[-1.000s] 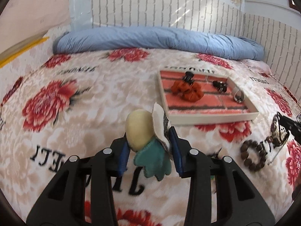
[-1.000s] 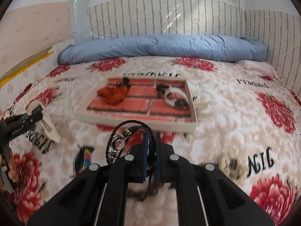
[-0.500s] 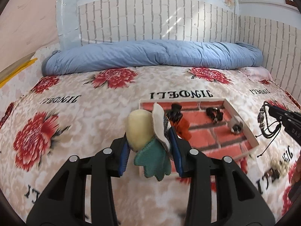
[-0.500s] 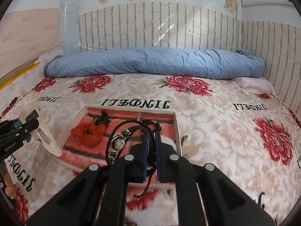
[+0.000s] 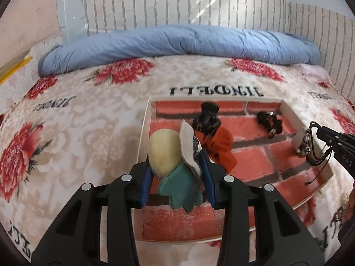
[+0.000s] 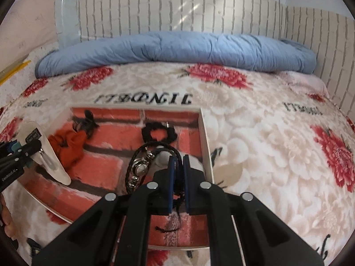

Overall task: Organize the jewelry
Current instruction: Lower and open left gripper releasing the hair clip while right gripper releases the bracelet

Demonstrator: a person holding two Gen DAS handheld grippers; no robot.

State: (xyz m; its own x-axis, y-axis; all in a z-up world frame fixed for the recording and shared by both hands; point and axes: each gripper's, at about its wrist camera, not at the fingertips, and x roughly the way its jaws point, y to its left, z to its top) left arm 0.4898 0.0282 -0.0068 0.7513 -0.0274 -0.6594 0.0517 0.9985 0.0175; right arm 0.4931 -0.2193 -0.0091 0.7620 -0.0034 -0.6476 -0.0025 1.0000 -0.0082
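We list a shallow white-rimmed tray [image 5: 144, 130] with brick-print floor, lying flat on the bed. In it: an orange scrunchie [image 5: 219, 148], a black claw clip [image 5: 207, 116], a black scrunchie [image 6: 158, 132]. Held above it: a felt hair clip [image 5: 175, 166], cream, teal and white; a black braided cord bracelet [image 6: 142, 166] with metal beads.

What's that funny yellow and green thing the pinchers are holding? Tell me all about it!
It's a soft felt hair clip, squeezed between the blue pads of the left gripper. It has a pale yellow puffy egg-shaped part, a teal piece with scalloped edges hanging below, and a whitish pointed backing; the other camera shows a metal snap clip on that backing. It stands upright, held above the brick-patterned tray, touching only the pads.
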